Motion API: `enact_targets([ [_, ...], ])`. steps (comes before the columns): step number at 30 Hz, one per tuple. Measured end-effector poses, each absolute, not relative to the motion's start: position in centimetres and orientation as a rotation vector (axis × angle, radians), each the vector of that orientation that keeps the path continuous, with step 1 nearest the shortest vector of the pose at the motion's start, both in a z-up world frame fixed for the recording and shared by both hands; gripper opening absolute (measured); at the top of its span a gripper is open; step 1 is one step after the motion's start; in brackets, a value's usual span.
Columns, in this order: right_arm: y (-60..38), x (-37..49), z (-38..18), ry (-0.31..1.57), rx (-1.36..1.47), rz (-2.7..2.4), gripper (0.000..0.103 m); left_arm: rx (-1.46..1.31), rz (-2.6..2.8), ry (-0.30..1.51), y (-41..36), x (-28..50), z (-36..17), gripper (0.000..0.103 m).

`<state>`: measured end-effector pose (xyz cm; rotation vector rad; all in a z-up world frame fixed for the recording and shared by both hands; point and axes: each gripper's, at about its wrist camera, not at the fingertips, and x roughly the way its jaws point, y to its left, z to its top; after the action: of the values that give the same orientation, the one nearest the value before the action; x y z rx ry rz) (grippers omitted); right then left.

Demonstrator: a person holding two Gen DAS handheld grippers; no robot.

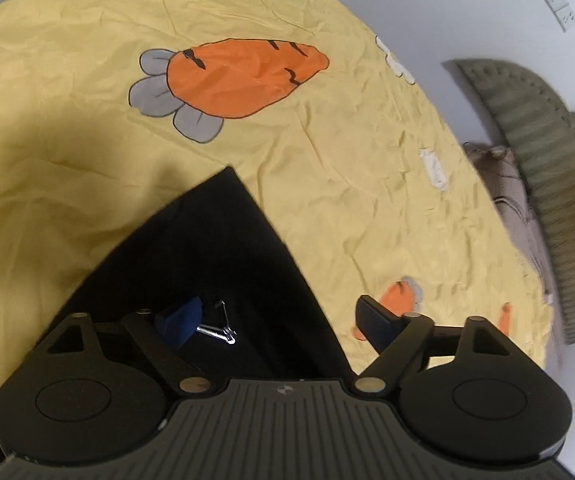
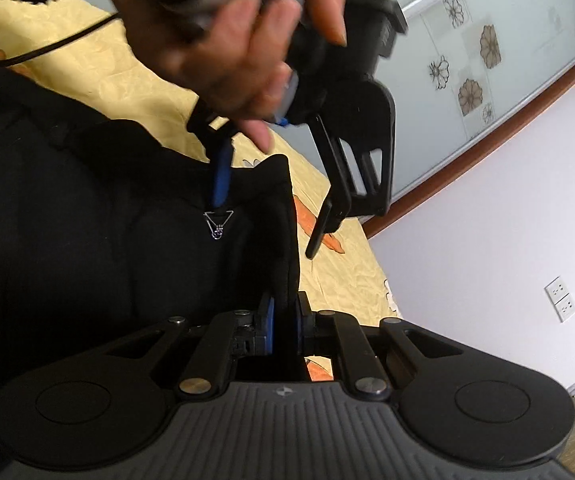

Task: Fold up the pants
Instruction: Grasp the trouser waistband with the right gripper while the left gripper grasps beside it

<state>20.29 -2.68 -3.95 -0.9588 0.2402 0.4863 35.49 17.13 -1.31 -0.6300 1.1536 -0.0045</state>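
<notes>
Right gripper (image 2: 283, 326) pinches black pants (image 2: 87, 220) between its fingers; left gripper (image 1: 279, 320) gapes open over them; folding looks barely begun.

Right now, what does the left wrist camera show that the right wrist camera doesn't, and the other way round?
Only the left wrist view shows the big carrot print, the olive ribbed cushion beyond the bed edge, and the left tongs spread open over the black pants.

Only the right wrist view shows the right tongs shut on a raised pants edge, the person's hand holding the other gripper, and the flower-patterned glass panel.

Both share the pants, the yellow sheet, a small metal triangle clip and a white wall socket.
</notes>
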Motion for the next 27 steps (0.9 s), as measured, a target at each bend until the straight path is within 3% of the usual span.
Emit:
enact_targets([
  [1, -2.3, 20.4, -4.0, 0.238, -0.963, 0.481, 0.01, -0.62, 0.001, 1.167, 17.0, 35.5, -1.5, 0.063],
  [2, -2.3, 20.4, -4.0, 0.239, -0.969, 0.474, 0.01, -0.626, 0.004, 1.172, 17.1, 35.3, -1.6, 0.038],
  [3, -2.2, 20.5, -4.0, 0.242, -0.972, 0.47, 0.01, -0.645, -0.013, 1.175, 17.3, 35.1, -1.7, 0.025],
  [5, -2.0, 20.5, -3.9, 0.243, -0.974, 0.464, 0.01, -0.669, -0.018, 1.159, 17.7, 34.3, -1.6, 0.012],
  [17, -0.7, 14.3, -0.1, 0.255, -0.911, 0.553, 0.01, -0.419, -0.111, 1.012, 18.4, 21.7, 2.9, 0.01],
  [27, 2.8, 8.2, -1.6, 0.33, -0.9, 0.699, 0.01, -0.372, 0.001, 1.02, 20.5, 13.3, -0.6, 0.01],
])
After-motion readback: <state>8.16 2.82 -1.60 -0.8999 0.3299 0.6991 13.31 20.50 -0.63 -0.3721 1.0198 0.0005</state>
